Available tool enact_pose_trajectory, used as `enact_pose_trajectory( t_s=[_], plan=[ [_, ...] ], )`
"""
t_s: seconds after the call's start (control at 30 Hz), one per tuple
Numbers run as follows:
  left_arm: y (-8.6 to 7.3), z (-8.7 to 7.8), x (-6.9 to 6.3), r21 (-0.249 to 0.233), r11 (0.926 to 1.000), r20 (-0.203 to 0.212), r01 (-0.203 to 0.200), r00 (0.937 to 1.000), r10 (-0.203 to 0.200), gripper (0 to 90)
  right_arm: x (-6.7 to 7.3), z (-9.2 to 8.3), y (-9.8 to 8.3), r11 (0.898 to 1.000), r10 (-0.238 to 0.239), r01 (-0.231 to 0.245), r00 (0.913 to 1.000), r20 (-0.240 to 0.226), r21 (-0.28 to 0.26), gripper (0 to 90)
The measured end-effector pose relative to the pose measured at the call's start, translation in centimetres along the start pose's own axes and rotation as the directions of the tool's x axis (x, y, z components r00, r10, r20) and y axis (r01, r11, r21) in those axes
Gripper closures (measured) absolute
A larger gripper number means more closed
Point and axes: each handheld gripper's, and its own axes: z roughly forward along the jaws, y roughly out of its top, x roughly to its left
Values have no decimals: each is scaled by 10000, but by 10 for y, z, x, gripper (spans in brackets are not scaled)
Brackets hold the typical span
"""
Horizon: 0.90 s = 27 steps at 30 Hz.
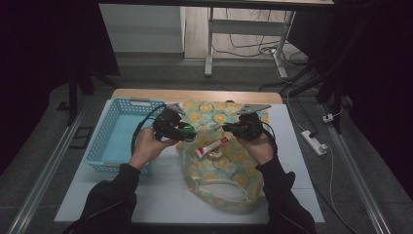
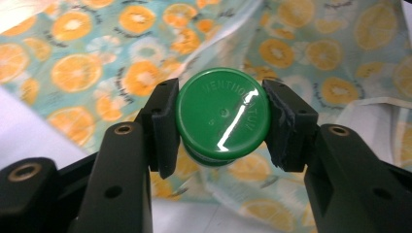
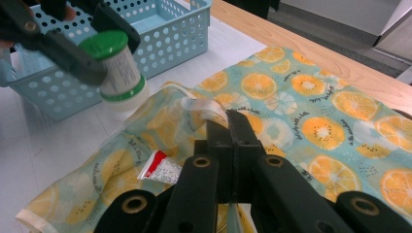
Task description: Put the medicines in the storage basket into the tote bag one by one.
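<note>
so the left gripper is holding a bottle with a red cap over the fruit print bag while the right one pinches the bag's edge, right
Not quite: the cap is green, not red. The left gripper view shows the left gripper clamped on the bottle at its green cap, above the fruit print bag. The rest holds: the right gripper is shut on the bag's edge.

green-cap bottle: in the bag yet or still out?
Out. The left claw grips the bottle by its green cap, in the air beside the fruit-print bag, whose edge the right claw pinches.

Green-capped white bottle (image 3: 116,68), tilted, above orange-print bag (image 3: 311,111)
</note>
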Motion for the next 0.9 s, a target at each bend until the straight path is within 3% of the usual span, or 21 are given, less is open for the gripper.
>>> enact_pose_trajectory(
  t_s=[0.47, 0.9],
  plan=[
    [13, 30, -28, 104, 9982, 802, -596, 9951, 586, 516, 0, 1, 0, 10000, -17, 17, 10000, -20, 58, 900],
    [24, 67, -57, 168, 9922, 1445, -1239, 9822, 1202, 516, 0, 1, 0, 10000, -9, 9, 10000, -14, 61, 900]
  ],
)
